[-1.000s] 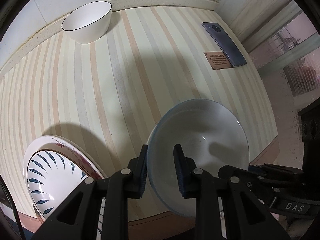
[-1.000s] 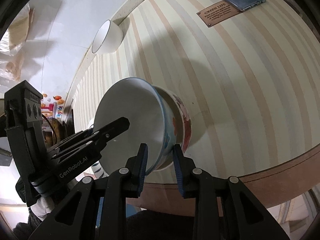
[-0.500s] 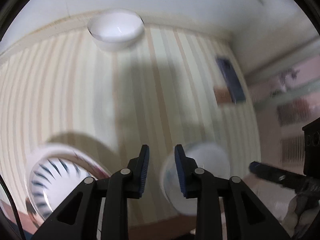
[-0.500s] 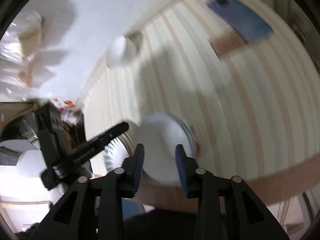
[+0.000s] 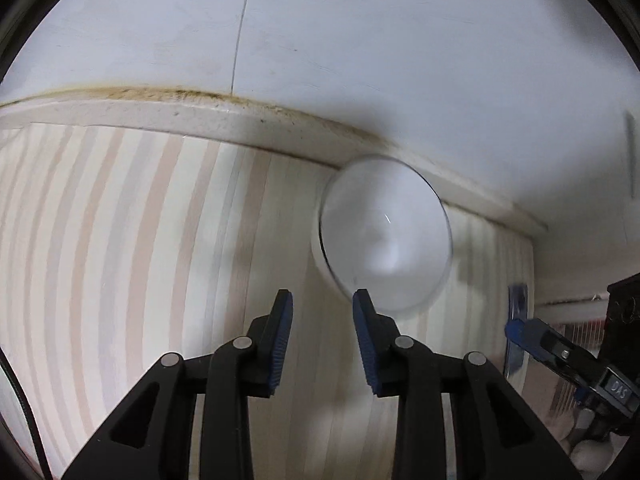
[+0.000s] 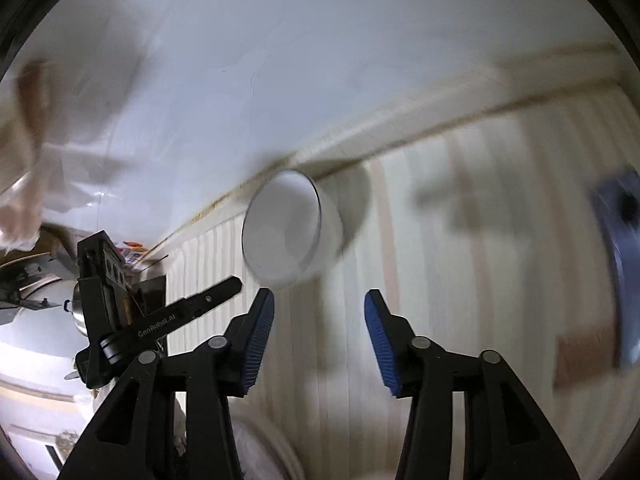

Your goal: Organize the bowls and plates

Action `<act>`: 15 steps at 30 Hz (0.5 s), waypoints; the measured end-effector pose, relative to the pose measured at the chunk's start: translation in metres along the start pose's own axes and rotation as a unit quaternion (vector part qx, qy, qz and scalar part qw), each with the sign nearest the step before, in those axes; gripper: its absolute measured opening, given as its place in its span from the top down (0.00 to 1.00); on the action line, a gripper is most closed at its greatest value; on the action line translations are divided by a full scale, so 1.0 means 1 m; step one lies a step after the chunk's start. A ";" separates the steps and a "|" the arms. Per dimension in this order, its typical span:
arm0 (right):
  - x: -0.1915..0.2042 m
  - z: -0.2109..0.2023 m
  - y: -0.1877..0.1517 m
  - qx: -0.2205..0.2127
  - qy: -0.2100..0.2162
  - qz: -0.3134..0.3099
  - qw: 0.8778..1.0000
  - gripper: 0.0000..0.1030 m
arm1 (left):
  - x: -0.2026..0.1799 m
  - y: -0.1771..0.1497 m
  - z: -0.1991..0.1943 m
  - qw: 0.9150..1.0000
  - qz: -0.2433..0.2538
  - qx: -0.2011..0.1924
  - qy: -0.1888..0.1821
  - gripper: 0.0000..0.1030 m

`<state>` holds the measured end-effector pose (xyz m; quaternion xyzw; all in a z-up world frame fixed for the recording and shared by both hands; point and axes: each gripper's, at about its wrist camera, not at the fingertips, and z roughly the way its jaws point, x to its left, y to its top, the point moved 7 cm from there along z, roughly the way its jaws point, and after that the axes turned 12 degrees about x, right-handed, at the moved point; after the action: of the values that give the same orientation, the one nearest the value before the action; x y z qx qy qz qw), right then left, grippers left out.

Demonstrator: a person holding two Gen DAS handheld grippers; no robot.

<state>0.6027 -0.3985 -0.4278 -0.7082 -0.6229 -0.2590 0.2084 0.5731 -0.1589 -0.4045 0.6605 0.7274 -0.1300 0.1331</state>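
Observation:
A white bowl with a thin dark rim (image 5: 386, 236) stands on the striped table close to the back wall; it also shows in the right wrist view (image 6: 290, 230). My left gripper (image 5: 322, 336) is open and empty, just short of the bowl and a little to its left. My right gripper (image 6: 318, 340) is open and empty, short of the bowl, which lies ahead to its left. The rim of another dish (image 6: 264, 440) shows blurred at the bottom of the right wrist view.
The striped table (image 5: 140, 240) ends at a pale ledge (image 5: 200, 116) under a white wall. A blue phone (image 6: 620, 240) and a small brown plaque (image 6: 582, 356) lie at the right. The other gripper shows at each view's edge (image 5: 560, 356), (image 6: 160, 320).
Both grippers have let go of the bowl they gripped, left it behind, and moved far across the table toward the white bowl by the wall. Both jaws have opened wider.

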 end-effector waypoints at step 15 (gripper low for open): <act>-0.008 0.071 0.056 0.044 -0.016 -0.013 0.999 0.86 | 0.003 0.026 0.035 1.000 0.003 0.011 -0.010 0.89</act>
<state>0.6651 -0.3691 -0.4865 -0.6943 -0.6462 -0.2226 0.2257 0.5996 -0.1664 -0.4385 0.6624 0.7230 -0.1438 0.1334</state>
